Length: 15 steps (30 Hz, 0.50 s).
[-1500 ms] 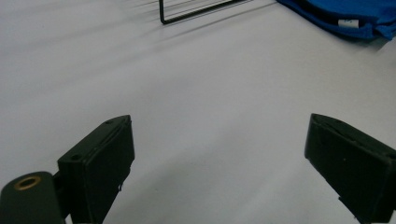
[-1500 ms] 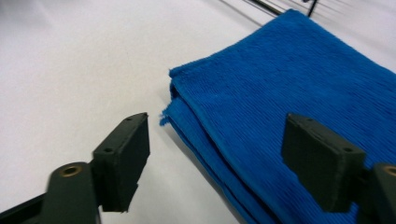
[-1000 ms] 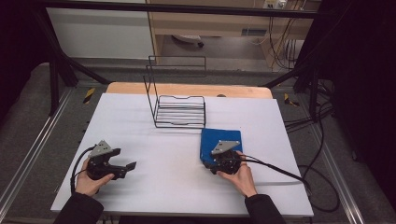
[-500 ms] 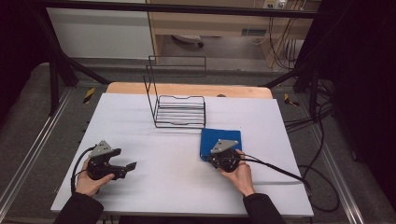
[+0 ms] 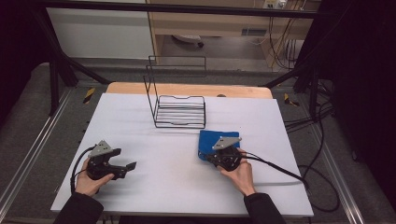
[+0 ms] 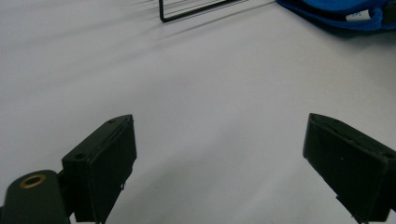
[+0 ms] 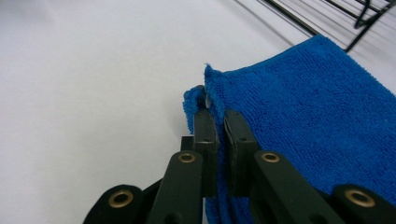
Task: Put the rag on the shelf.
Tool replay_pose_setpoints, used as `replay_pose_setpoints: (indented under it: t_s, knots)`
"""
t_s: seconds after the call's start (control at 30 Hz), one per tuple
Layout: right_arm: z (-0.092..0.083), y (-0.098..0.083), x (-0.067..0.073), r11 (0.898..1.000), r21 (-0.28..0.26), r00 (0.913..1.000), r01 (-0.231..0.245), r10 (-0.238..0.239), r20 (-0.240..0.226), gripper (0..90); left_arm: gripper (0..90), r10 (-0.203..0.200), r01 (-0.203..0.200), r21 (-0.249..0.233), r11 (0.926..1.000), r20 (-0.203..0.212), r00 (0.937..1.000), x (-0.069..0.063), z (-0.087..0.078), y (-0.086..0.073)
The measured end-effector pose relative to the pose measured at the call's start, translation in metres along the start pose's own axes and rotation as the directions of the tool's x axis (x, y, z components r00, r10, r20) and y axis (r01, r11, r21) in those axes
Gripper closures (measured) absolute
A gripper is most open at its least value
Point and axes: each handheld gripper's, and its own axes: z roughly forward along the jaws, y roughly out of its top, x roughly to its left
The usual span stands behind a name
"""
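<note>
Right gripper (image 7: 215, 116): jaws have just closed, now pinching the near-left corner of the folded blue microfibre cloth (image 5: 212, 141), which lies on the bench (image 5: 168, 154) at 5 o'clock from the wire rack (image 5: 180, 112). Grasp secured; lift can follow. Left gripper (image 5: 126, 167): jaws open, idle.

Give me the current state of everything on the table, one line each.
Blue cloth: folded flat on the table, its near corner pinched and lifted.
Right gripper: just closed, shut on that corner.
Left gripper: fingers wide open, nothing between them, above bare table.
Wire rack: upright, empty, beyond the cloth.
</note>
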Motion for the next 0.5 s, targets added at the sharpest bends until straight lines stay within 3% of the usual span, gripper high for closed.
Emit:
replay_pose_setpoints:
  t_s: [0.37, 0.5]
  knots:
    - [-0.004, 0.009, 0.025, 1.0, -0.013, 0.9932, -0.011, 0.009, -0.116, 85.6, 9.8, -0.002, 0.002, 0.001, 1.0, -0.001, 1.0, 0.0, 0.0, 0.0]
    - [-0.003, 0.014, 0.04, 1.0, -0.015, 0.9833, 0.007, -0.009, -0.182, 85.6, 9.8, -0.001, 0.001, 0.001, 1.0, -0.001, 1.0, 0.0, 0.0, 0.0]
